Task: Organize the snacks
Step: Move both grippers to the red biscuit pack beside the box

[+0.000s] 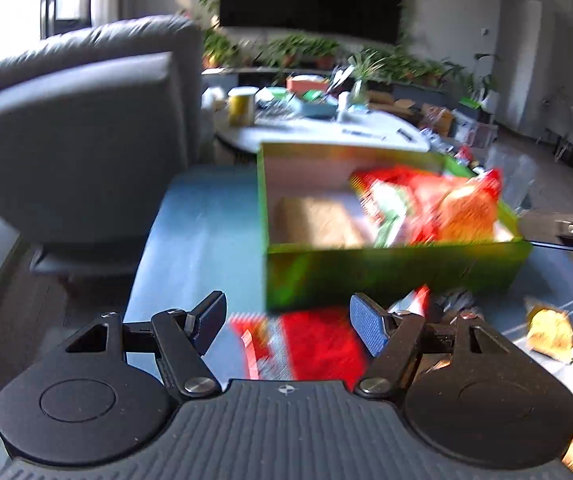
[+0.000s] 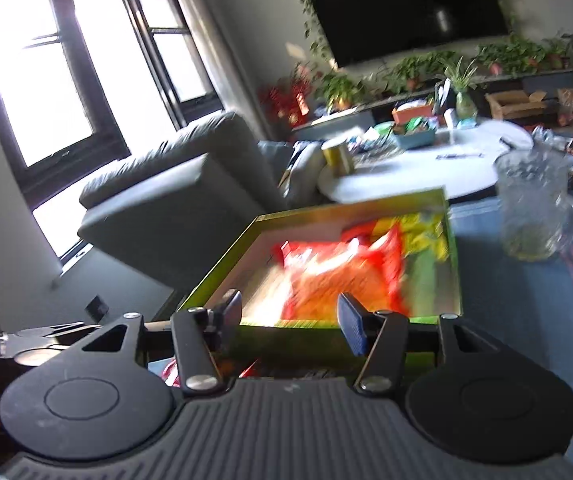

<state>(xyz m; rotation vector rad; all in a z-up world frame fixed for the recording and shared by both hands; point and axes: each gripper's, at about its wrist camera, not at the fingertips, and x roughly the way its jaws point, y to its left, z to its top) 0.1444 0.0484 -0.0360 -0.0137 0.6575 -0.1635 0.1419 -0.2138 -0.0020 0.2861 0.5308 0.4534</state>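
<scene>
A snack bag (image 1: 438, 208) lies in the box (image 1: 386, 276); another packet (image 1: 318, 340) lies on the table (image 1: 198, 232) near it, armchair (image 1: 78, 128) left, round table (image 1: 326, 132) far behind

Counts, taken from the green box (image 1: 390, 276): one such box. Inside it, two snack bags, one red-orange (image 2: 338, 276), one yellow-green (image 2: 426, 236) behind it. In front of the box, one red packet (image 1: 318, 340); to its right, one yellow packet (image 1: 550, 332). Beyond the box, one clear glass jug (image 2: 534, 208), one round white table (image 2: 406, 176), one grey sofa (image 2: 182, 196).
</scene>
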